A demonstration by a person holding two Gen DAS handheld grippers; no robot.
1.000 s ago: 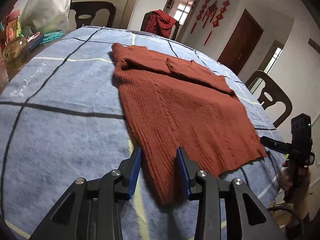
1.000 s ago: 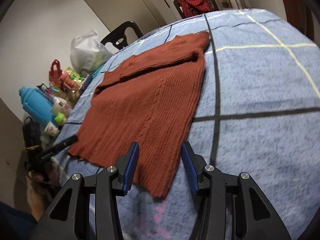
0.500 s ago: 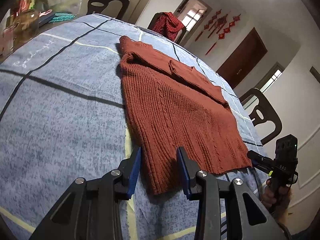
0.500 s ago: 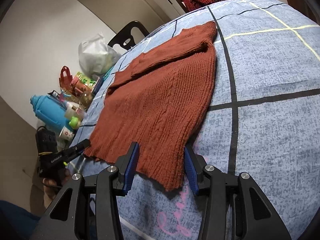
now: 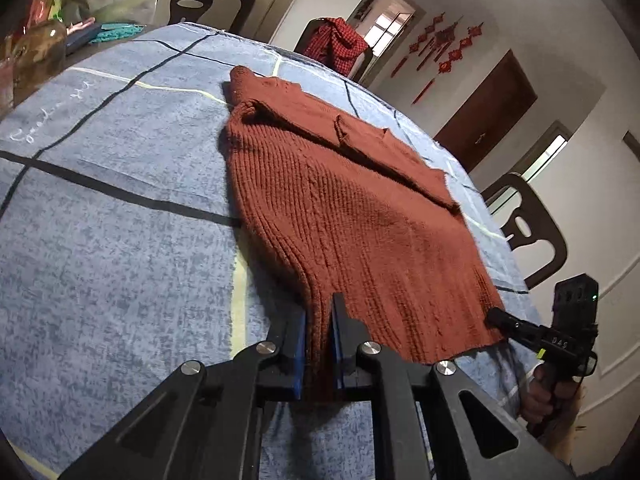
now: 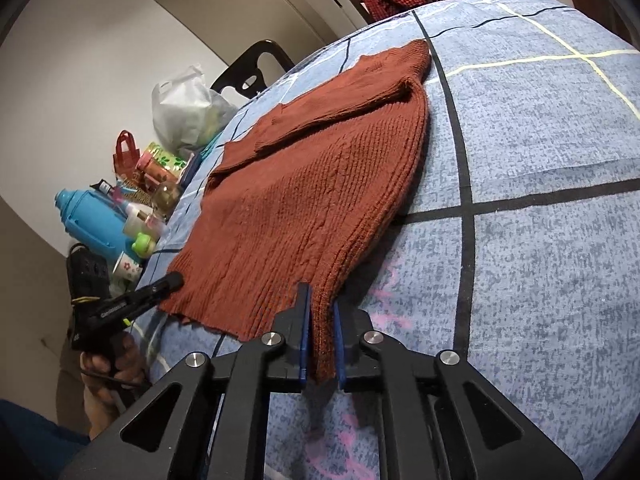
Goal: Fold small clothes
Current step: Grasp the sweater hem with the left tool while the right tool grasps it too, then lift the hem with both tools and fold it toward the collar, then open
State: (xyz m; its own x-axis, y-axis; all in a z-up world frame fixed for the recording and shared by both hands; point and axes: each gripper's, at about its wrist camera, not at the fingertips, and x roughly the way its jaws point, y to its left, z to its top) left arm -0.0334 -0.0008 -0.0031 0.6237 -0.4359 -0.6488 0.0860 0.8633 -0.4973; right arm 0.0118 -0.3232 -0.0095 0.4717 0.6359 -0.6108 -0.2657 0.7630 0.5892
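Observation:
A rust-red knit sweater (image 5: pixel 352 208) (image 6: pixel 320 184) lies flat on the blue checked tablecloth (image 5: pixel 100 220) (image 6: pixel 540 240), its sleeves folded across the far end. My left gripper (image 5: pixel 320 312) is shut on the near left corner of the hem, the knit pinched between its blue pads. My right gripper (image 6: pixel 322 308) is shut on the near right hem corner in the same way. Both corners are drawn up slightly off the cloth. Each view shows the other gripper held in a hand at the opposite corner.
Bottles, a blue flask (image 6: pixel 92 220), small bags and a white plastic bag (image 6: pixel 188 108) crowd the table's left side. Dark chairs (image 5: pixel 524 224) ring the table, one draped with a red checked cloth (image 5: pixel 340 44). The near table edge lies under both grippers.
Both grippers have closed on the sweater's near hem corners, which lay between open jaws before. The hem now bunches and lifts a little at each grip.

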